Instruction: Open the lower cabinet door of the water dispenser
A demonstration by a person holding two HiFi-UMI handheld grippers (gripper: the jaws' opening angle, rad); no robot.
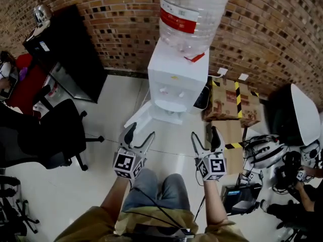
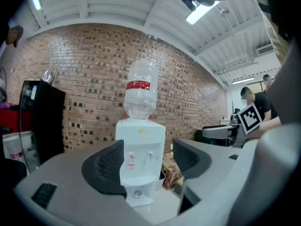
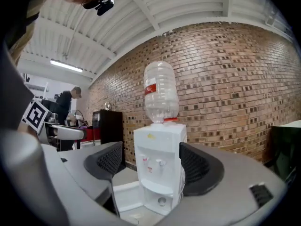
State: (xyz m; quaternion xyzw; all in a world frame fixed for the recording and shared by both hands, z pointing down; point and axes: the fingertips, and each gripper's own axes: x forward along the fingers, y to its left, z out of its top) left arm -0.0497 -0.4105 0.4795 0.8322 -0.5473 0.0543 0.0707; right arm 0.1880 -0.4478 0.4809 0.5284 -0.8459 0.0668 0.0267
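Note:
The white water dispenser stands against the brick wall with a clear bottle on top. Its lower cabinet door stands swung out to the left, and in the right gripper view the door shows as a white panel beside the open base. My left gripper and right gripper are held side by side above my knees, a stretch short of the dispenser. Both are open and hold nothing. Each gripper view frames the dispenser between its dark pads, with left gripper and right gripper pointing at it.
A black office chair stands on the left, and a black cabinet by the wall behind it. Cardboard boxes with yellow-black tape sit right of the dispenser. A white machine and cabled gear crowd the right. A person stands far off.

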